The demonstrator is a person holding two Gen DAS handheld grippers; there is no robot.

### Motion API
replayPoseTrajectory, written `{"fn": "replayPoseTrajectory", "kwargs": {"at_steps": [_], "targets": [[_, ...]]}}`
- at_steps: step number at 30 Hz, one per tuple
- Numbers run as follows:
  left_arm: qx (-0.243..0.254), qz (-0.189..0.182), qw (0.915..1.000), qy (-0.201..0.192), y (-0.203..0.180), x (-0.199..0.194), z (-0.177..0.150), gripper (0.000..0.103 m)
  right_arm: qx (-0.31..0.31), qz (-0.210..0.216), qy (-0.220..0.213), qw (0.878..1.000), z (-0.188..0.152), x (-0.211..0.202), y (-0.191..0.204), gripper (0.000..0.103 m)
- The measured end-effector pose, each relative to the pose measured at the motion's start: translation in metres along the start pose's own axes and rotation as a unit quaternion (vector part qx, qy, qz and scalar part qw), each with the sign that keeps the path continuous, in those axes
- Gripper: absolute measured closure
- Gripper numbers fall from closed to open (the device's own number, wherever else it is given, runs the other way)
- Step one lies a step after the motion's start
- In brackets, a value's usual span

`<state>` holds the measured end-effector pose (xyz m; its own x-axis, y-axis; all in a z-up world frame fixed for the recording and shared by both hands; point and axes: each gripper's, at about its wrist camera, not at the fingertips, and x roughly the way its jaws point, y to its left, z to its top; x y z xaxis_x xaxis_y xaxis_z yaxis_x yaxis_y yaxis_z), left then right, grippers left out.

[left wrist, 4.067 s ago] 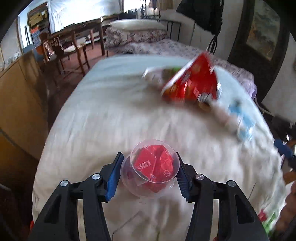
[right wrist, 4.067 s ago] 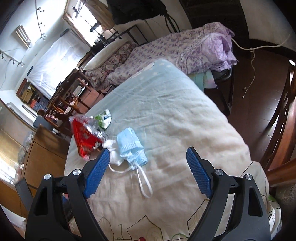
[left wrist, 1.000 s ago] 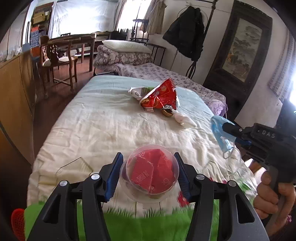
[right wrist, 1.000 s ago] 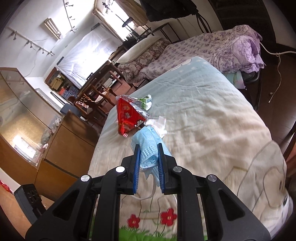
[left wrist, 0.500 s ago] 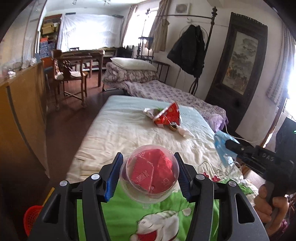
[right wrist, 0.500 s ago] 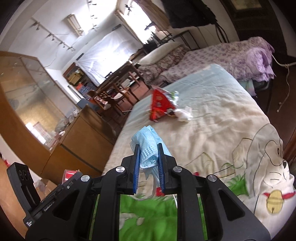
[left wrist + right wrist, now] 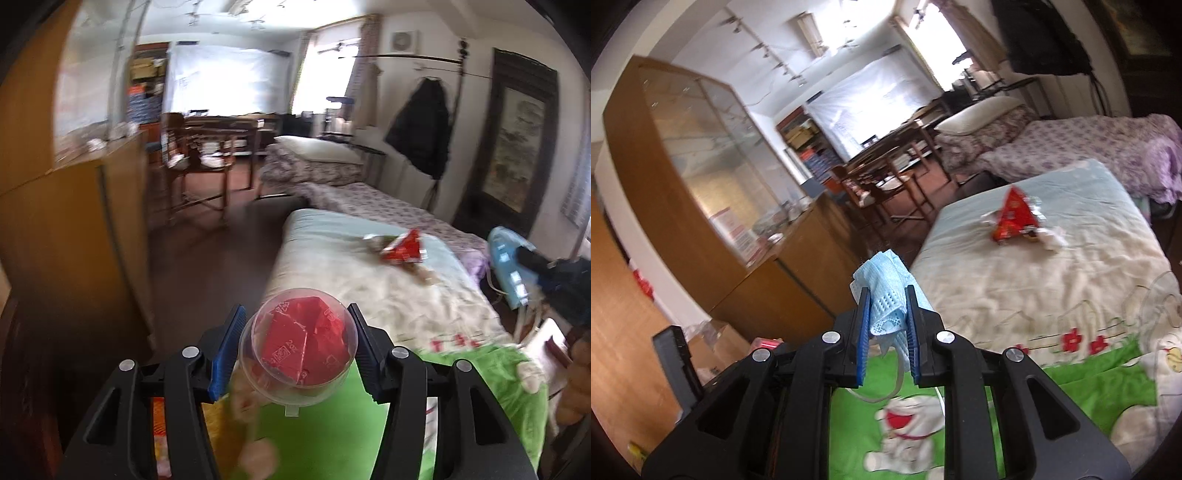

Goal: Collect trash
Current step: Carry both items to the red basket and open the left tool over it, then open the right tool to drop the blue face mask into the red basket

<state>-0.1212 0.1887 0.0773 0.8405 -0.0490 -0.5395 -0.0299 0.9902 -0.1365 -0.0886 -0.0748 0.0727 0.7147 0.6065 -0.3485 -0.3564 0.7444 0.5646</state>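
My left gripper (image 7: 297,332) is shut on a clear plastic cup (image 7: 299,349) with a crumpled red wrapper inside, held over the foot of the bed. A blue face mask (image 7: 884,299) is pinched in my shut right gripper (image 7: 886,299), its ear loops dangling below. The same mask (image 7: 508,269) and the right gripper show at the right edge of the left wrist view, with a hand under them. Farther up the bed lie a red snack bag (image 7: 402,249) (image 7: 1014,214), a green-and-white wrapper behind it and a white crumpled tissue (image 7: 1054,238) beside it.
The bed (image 7: 1052,295) has a cream quilt with a green cartoon print at its foot. A wooden cabinet (image 7: 74,229) with glass doors (image 7: 701,155) stands to the left across a dark floor strip. Wooden chairs and a table (image 7: 207,155) and a second bed (image 7: 1089,147) lie beyond.
Both grippers have pulled back from the bed and risen, swinging toward the cabinet side. The trash on the quilt now looks farther away. Both grips are unchanged.
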Motion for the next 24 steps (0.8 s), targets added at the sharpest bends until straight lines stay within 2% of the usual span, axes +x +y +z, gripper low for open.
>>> {"fn": "replayPoseTrajectory", "kwargs": {"at_steps": [6,10,13,15,16,20,24], "targets": [[-0.053,0.059,0.9962,0.034,0.082,-0.001,-0.033,0.048,-0.043,0.023,0.036,0.998,-0.017,0.022,0.044,0.083],[-0.095,0.102,0.9879,0.067,0.138,0.013,-0.065,0.048,-0.064,0.027,0.062,0.996,-0.030,0.038,0.064,0.083],[-0.112,0.123,0.9815,0.096,0.163,0.024,-0.089,0.047,-0.080,0.024,0.083,0.993,-0.042,0.055,0.078,0.083],[-0.119,0.143,0.9756,0.117,0.178,0.030,-0.102,0.036,-0.086,0.023,0.099,0.991,-0.048,0.066,0.085,0.083],[-0.123,0.152,0.9726,0.125,0.185,0.031,-0.109,0.026,-0.090,0.023,0.107,0.990,-0.053,0.072,0.089,0.083],[-0.141,0.168,0.9668,0.130,0.213,0.023,-0.125,0.015,-0.109,0.022,0.134,0.985,-0.070,0.090,0.105,0.083],[-0.153,0.205,0.9580,0.130,0.235,0.014,-0.133,0.011,-0.126,0.027,0.164,0.978,-0.086,0.111,0.121,0.083]]}}
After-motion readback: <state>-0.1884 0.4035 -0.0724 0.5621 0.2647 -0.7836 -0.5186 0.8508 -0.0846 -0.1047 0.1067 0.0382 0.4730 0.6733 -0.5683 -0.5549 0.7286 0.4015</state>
